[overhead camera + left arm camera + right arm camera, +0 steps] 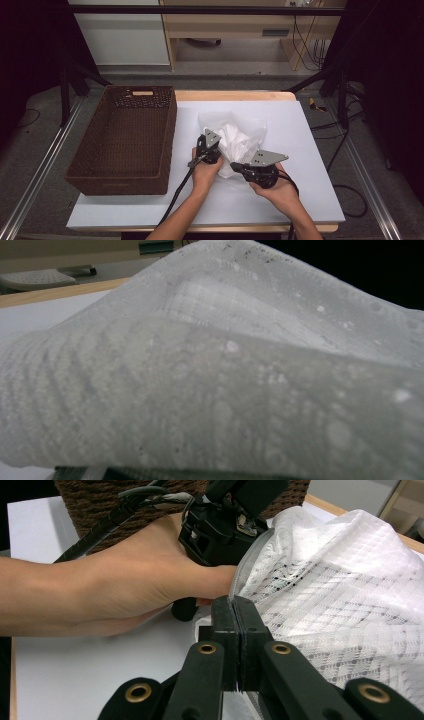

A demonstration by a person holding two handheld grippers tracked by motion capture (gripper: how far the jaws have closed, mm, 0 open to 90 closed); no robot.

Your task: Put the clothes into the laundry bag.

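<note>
Two grippers met at one bundle: from the high view you had the left gripper (212, 145) and the right gripper (239, 167) both at the near edge of the white lace cloth (235, 140), which lay crumpled on the white table sheet (300, 165) just right of the brown wicker basket (125, 140). Your right gripper view gave what the high view could not: its two black jaws were pressed together on the cloth's hem (233, 596), pinching it, with your left hand (135, 580) and its gripper (220, 530) just beyond, against the same fold. Your left gripper view was the lace itself (215, 380) draped close over the lens (its jaws hidden, so the grip could not be read there; they were fully closed, and what they held I cannot tell). On edges and room: the basket's long right wall (170, 135) stood near your left wrist, so little slack lay that way, while the sheet to the right of the cloth and toward its near edge was bare, and the table's far wooden rim (235, 95) sat well beyond the bundle.
</note>
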